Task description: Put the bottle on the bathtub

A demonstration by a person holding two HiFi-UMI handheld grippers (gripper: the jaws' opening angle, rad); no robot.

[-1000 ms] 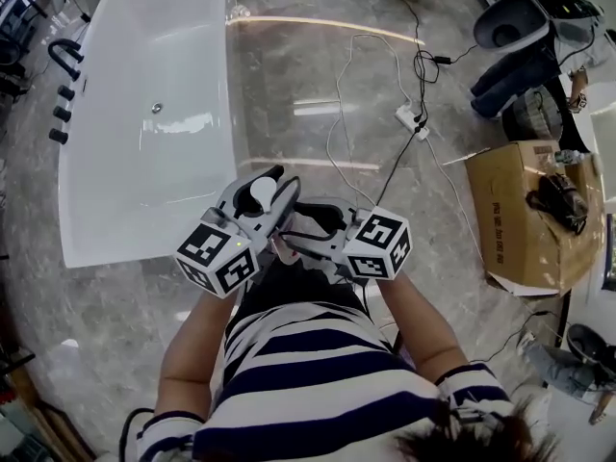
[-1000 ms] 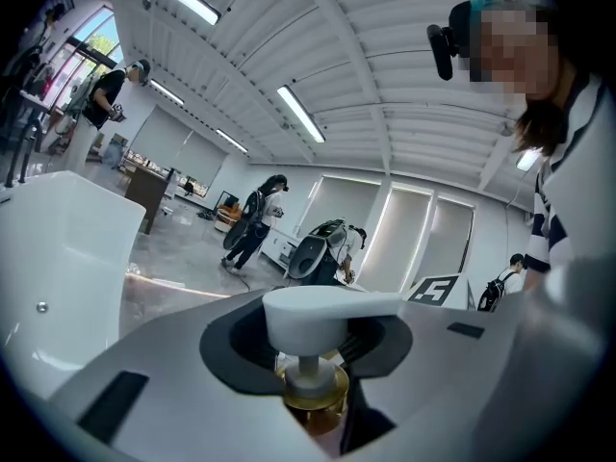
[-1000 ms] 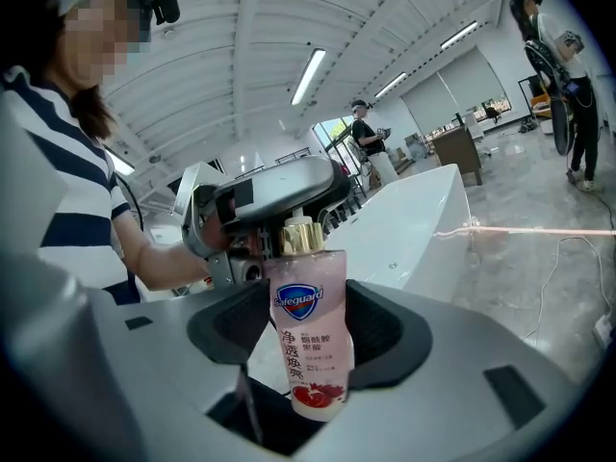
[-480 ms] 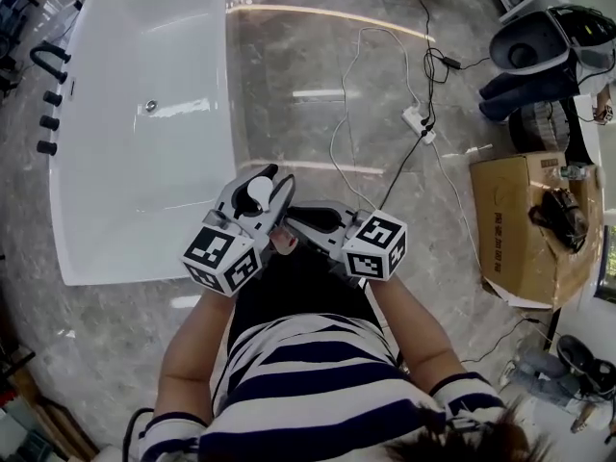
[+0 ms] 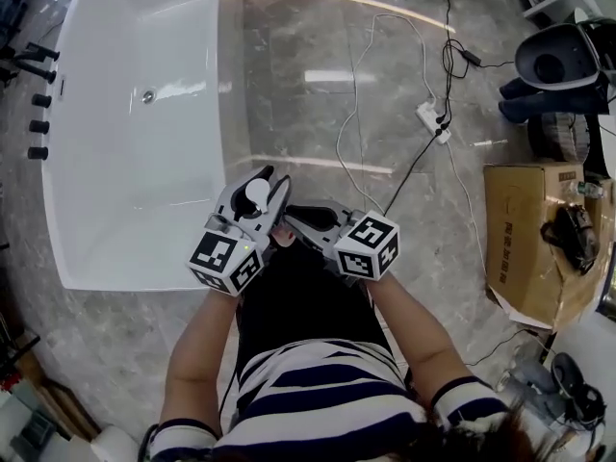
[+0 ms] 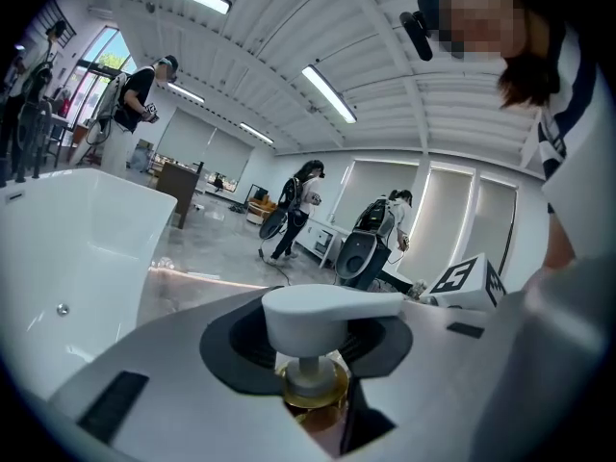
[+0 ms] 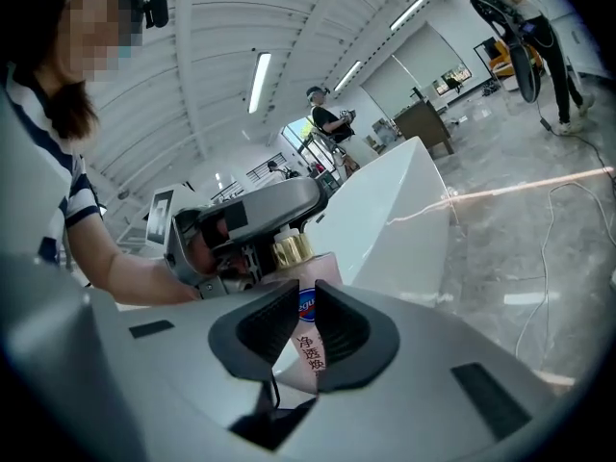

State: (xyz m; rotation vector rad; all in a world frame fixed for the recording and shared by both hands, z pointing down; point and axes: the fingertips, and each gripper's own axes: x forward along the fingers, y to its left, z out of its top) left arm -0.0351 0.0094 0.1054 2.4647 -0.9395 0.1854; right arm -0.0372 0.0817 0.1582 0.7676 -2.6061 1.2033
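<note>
A pink pump bottle [image 7: 308,343] with a gold collar [image 7: 292,249] and a white pump head [image 6: 327,314] is held between both grippers in front of the person's body. My left gripper [image 5: 258,200] is shut on the bottle's neck just under the pump head. My right gripper [image 7: 306,330] has just been closing, and its pads now press the labelled body of the bottle. The white bathtub [image 5: 226,114] lies to the left, its near right corner beside the left gripper.
Black taps [image 5: 38,114] stand along the tub's far left side. On the marble floor to the right lie cables and a power strip [image 5: 430,118], a cardboard box [image 5: 534,229] and a black-and-white bin [image 5: 558,61]. Several people stand in the background.
Both grippers have moved together with the bottle toward the tub's near corner and lower. The right gripper's marker cube has rolled a little.
</note>
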